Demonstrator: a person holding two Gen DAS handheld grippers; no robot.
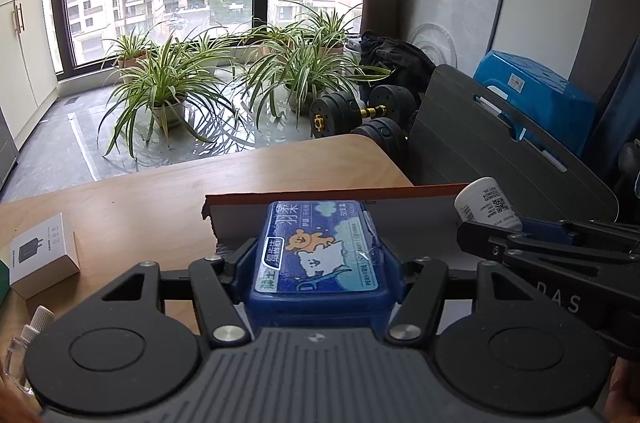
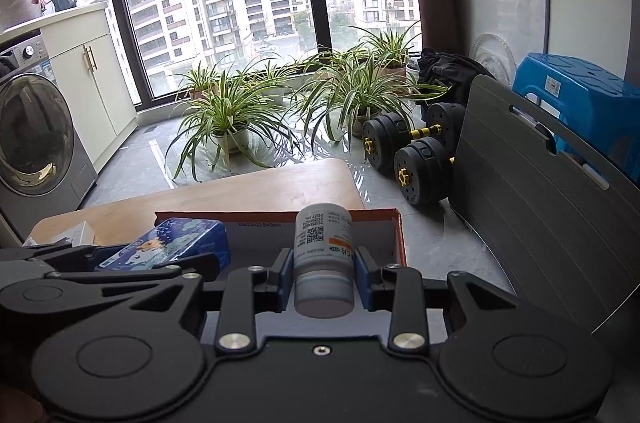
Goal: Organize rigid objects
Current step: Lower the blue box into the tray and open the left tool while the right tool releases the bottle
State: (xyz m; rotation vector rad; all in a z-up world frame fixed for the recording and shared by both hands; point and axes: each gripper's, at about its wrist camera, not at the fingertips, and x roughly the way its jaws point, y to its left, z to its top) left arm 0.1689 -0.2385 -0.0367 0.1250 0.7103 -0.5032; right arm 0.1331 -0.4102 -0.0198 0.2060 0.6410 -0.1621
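Observation:
My left gripper [image 1: 316, 263] is shut on a blue plastic case [image 1: 322, 255] with a cartoon bear label, held over the shallow orange-rimmed cardboard box [image 1: 420, 219]. The same blue case [image 2: 176, 247] shows at the left of the right wrist view, still between the left gripper's fingers. My right gripper [image 2: 324, 275] is shut on a white pill bottle [image 2: 323, 255] with a QR label, its cap toward the camera, above the right half of the cardboard box [image 2: 384, 219]. In the left wrist view the pill bottle [image 1: 486, 203] sticks up from the right gripper's jaws.
A white charger box [image 1: 44, 255] lies on the wooden table [image 1: 160, 191] at the left, with a small clear dropper bottle [image 1: 24, 343] nearer me. Beyond the table stand potted plants [image 1: 168, 83], dumbbells [image 2: 404, 147], a grey board [image 2: 540, 191] and a blue stool [image 2: 580, 95].

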